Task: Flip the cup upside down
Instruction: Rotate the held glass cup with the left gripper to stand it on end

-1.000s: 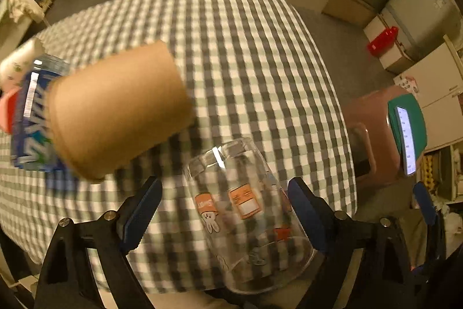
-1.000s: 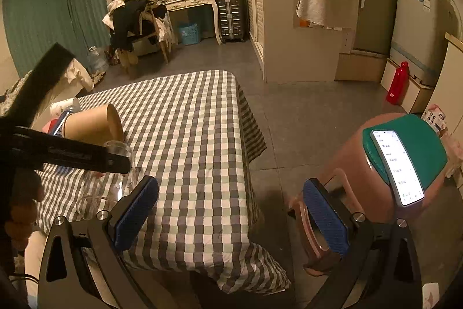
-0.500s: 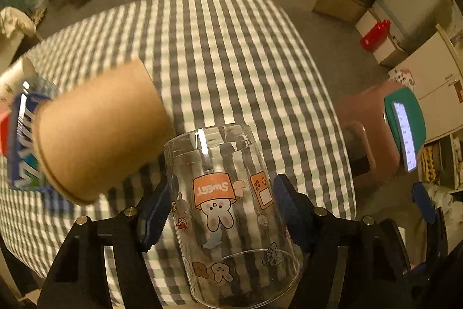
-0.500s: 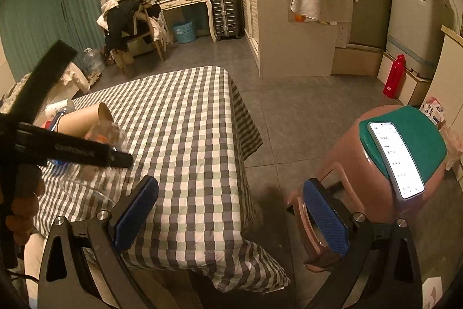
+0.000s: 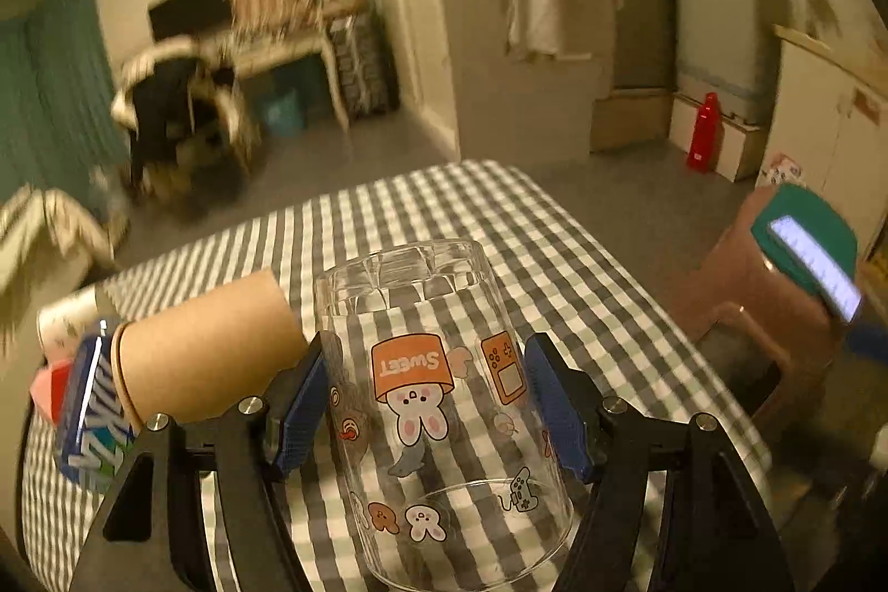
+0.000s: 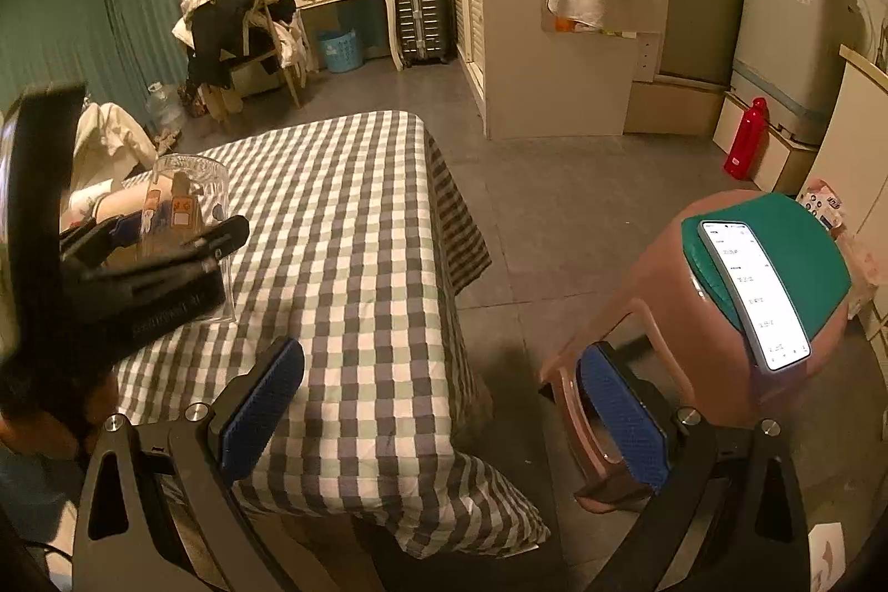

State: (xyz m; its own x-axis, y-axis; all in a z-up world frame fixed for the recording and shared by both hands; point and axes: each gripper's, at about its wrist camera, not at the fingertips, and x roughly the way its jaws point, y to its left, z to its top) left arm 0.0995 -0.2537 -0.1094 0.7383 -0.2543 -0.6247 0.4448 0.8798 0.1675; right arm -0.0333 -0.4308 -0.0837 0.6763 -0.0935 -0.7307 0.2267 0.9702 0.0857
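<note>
checked table [image 6: 355, 226] (paper cup [image 5: 205, 348] perhaps lying)

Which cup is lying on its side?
The brown paper cup, lying with its rim toward the left, just left of the left gripper. The clear glass cup stands inverted, base up, between that gripper's pads.

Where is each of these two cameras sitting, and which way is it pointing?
Left wrist: on the left gripper, looking forward over the checked table; its blue fingers flank the inverted glass cup.
Right wrist: on the right gripper, open, empty, facing the room past the table's corner; its fingers show.
Shared: cup, table, brown stool.
</note>
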